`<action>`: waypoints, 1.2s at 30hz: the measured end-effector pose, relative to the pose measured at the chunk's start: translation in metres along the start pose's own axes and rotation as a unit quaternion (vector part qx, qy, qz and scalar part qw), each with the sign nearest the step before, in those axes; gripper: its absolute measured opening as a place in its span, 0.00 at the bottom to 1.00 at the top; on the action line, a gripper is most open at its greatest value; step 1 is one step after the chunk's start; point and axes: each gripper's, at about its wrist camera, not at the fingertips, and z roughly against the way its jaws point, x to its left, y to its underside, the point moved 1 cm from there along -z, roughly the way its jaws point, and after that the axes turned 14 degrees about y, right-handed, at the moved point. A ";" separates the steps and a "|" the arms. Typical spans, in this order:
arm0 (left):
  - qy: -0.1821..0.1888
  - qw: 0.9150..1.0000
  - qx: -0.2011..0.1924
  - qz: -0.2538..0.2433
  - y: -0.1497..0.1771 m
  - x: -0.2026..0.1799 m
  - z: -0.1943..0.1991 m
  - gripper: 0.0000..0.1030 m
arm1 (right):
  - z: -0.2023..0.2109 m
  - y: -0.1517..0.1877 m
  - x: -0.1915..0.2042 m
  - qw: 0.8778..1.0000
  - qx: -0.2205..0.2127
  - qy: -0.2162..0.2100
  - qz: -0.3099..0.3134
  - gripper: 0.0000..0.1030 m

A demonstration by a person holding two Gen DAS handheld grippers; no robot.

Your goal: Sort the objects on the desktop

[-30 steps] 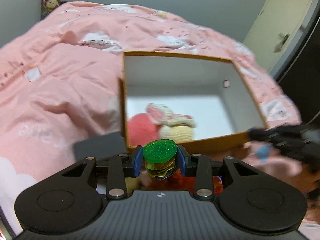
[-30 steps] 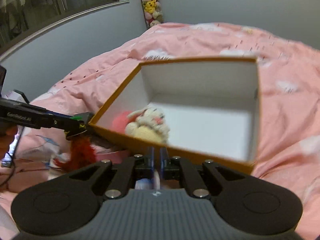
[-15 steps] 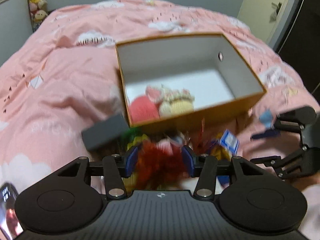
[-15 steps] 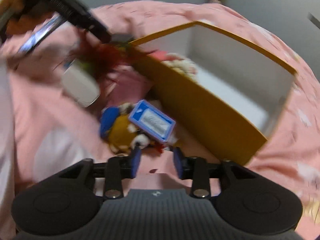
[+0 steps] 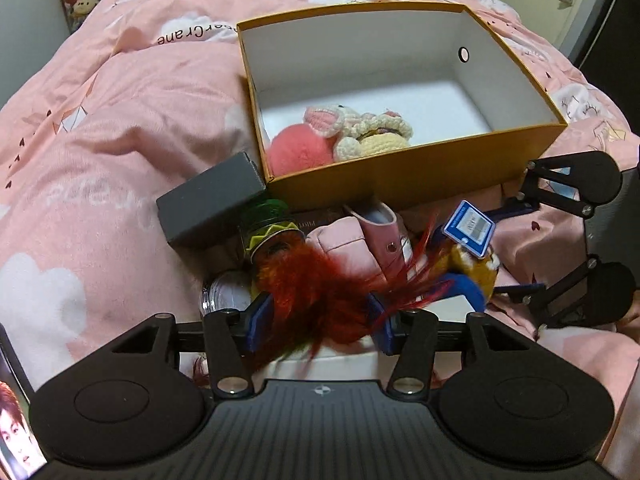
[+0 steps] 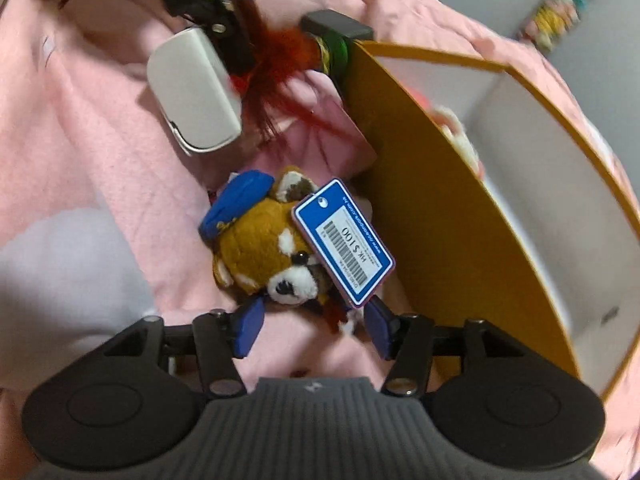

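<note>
Down on the pink quilt point(image 5: 120, 128), a red feather shuttlecock with a green and yellow base point(image 5: 316, 284) is lying between the blue pads of the left gripper point(image 5: 318, 322), its feathers brushing both; the fingers are standing spread, not pinching it. Its base is pointing toward the orange cardboard box with white inside point(image 5: 400, 184), just beside the box wall. The right gripper point(image 6: 312, 324) is hovering with fingers wide apart at a brown red-panda plush in a blue cap point(image 6: 264, 248), whose blue price tag point(image 6: 344, 242) is lying near the right-hand pad point(image 6: 378, 330).
</note>
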 end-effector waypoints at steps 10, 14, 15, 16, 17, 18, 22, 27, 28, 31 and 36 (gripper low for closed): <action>0.002 1.000 0.002 0.016 -0.003 0.005 -0.002 0.58 | -0.029 -0.010 0.009 0.996 -0.020 -0.023 0.086 0.77; 0.000 1.000 0.006 0.016 -0.003 0.007 -0.005 0.58 | -0.039 -0.011 0.010 0.995 -0.012 -0.043 0.094 0.75; 0.002 1.000 0.006 0.017 -0.004 0.008 -0.005 0.58 | -0.041 -0.011 0.008 0.995 -0.008 -0.047 0.091 0.75; 0.001 1.000 0.006 0.018 -0.004 0.009 -0.005 0.58 | -0.044 -0.011 0.007 0.995 -0.004 -0.050 0.086 0.74; 0.001 1.000 0.006 0.019 -0.004 0.009 -0.005 0.58 | -0.045 -0.011 0.005 0.995 0.000 -0.053 0.081 0.73; 0.000 1.000 0.006 0.020 -0.004 0.010 -0.006 0.58 | -0.045 -0.011 0.005 0.995 0.001 -0.054 0.078 0.72; 0.002 1.000 0.005 0.023 -0.004 0.011 -0.006 0.58 | -0.042 -0.009 0.005 0.996 0.003 -0.048 0.073 0.68; 0.005 1.000 0.004 0.017 -0.004 0.010 -0.004 0.58 | -0.031 -0.008 -0.001 0.998 0.008 -0.037 0.050 0.61; 0.006 1.000 0.004 0.016 -0.004 0.009 -0.003 0.58 | -0.028 -0.008 -0.004 0.999 0.008 -0.037 0.039 0.61; 0.009 1.000 0.004 0.013 -0.004 0.008 -0.003 0.58 | -0.017 -0.006 -0.016 0.999 0.011 -0.038 -0.010 0.60; 0.014 1.000 0.005 0.007 -0.003 0.007 -0.004 0.58 | 0.003 -0.002 -0.041 0.991 0.018 -0.048 -0.128 0.60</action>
